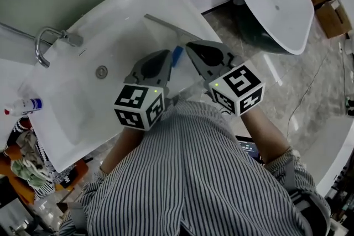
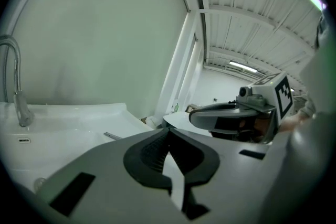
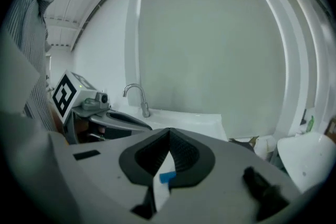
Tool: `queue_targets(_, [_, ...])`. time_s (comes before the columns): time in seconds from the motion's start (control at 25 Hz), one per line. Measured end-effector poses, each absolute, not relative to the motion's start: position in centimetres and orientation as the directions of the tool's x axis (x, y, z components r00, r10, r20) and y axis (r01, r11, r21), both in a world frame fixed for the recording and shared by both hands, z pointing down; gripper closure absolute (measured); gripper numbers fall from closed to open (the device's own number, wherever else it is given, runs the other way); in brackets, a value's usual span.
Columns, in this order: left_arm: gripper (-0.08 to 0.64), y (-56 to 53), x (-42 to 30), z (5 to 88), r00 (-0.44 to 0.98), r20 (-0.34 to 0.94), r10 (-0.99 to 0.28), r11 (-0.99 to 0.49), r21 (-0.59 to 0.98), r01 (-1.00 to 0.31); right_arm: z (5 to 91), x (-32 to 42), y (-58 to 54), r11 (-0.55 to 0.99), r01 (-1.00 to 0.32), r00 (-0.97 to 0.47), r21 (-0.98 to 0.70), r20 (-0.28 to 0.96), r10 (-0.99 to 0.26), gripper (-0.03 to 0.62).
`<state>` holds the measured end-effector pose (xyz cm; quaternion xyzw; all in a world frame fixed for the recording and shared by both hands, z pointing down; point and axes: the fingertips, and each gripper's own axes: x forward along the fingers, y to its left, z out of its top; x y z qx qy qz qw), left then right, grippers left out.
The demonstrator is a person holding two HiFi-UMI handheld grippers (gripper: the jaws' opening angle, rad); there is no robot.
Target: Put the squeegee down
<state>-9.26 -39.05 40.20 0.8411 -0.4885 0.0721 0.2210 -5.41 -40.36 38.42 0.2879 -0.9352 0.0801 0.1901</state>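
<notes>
Nearest the person's striped shirt [image 1: 193, 174], the grey left gripper [image 2: 168, 134] has its dark ribbed fingers [image 2: 149, 153] closed on nothing. The grey right gripper [image 3: 169, 134] beside it has its fingers [image 3: 185, 152] drawn together too, and only a sliver of blue shows through the slit beneath them. Just beyond and below both tips is the squeegee [image 1: 176, 52], its blue handle between the grippers and its thin metal blade rail [image 1: 166, 24] lying across the white ceramic sink [image 1: 83, 69], well short of the chrome tap [image 1: 69, 37]. Neither gripper seems to hold it, so I judge the putting-down essentially done. Likely only drawing the grippers away remains, though the head view cannot confirm the squeegee rests fully settled.
</notes>
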Motion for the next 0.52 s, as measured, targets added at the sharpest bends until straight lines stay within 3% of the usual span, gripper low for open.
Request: queue_targets(0.52, [0.548, -38.15, -8.34, 41.20, 0.537, 0.364, -0.761, -0.445, 0.310, -0.840, 38.14, -4.43, -39.29, 0.854, -0.515, -0.742, 0.072, 0.461, -0.486, 0.577])
